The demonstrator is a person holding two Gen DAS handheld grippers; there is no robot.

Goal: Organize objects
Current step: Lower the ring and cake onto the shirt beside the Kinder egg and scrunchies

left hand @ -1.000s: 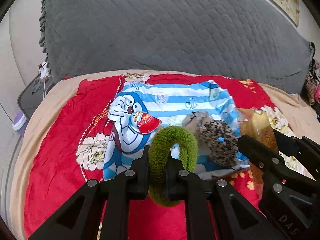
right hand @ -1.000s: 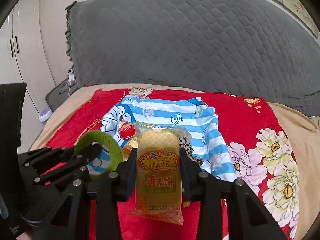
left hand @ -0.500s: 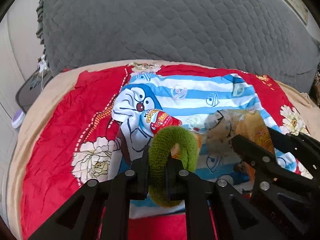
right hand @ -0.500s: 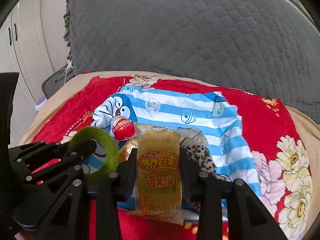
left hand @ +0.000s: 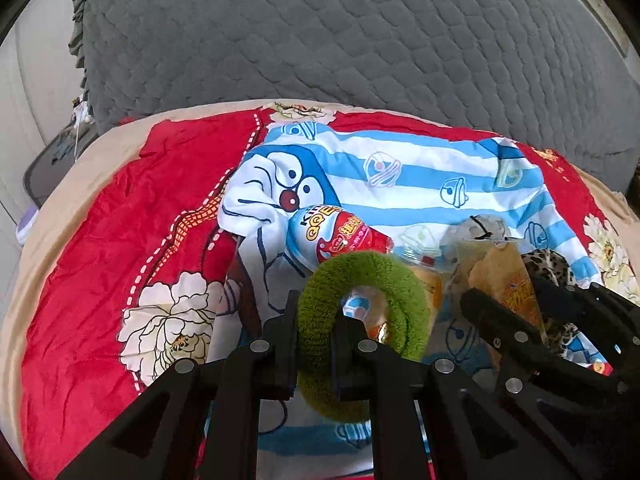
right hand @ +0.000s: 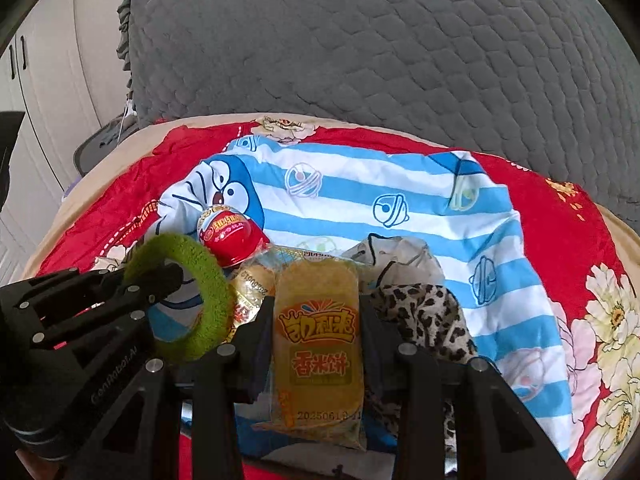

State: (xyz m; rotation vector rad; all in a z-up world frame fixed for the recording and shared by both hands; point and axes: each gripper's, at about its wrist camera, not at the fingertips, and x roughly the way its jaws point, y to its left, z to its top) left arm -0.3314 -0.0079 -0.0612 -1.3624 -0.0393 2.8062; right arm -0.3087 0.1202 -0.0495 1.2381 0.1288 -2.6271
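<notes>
Green hair tie (left hand: 362,330) clamped in left gripper (left hand: 316,344), rice-cracker packet (right hand: 318,344) in right gripper (right hand: 316,332); both have descended toward striped cloth (right hand: 400,208), placement imminent.

Right tool (right hand: 318,332) clamped on yellow rice-cake packet (right hand: 318,344), held upright between both fingers; left tool (right hand: 132,292) at lower left, closed on green fuzzy ring (right hand: 212,320); red-capped toy egg (right hand: 230,234), leopard-print scrunchie (right hand: 428,316) and second snack packet (right hand: 250,292) lie on blue-striped cartoon cloth (right hand: 360,196); red floral bedspread (right hand: 560,232) beneath; grey quilted headboard (right hand: 380,40) behind.
</notes>
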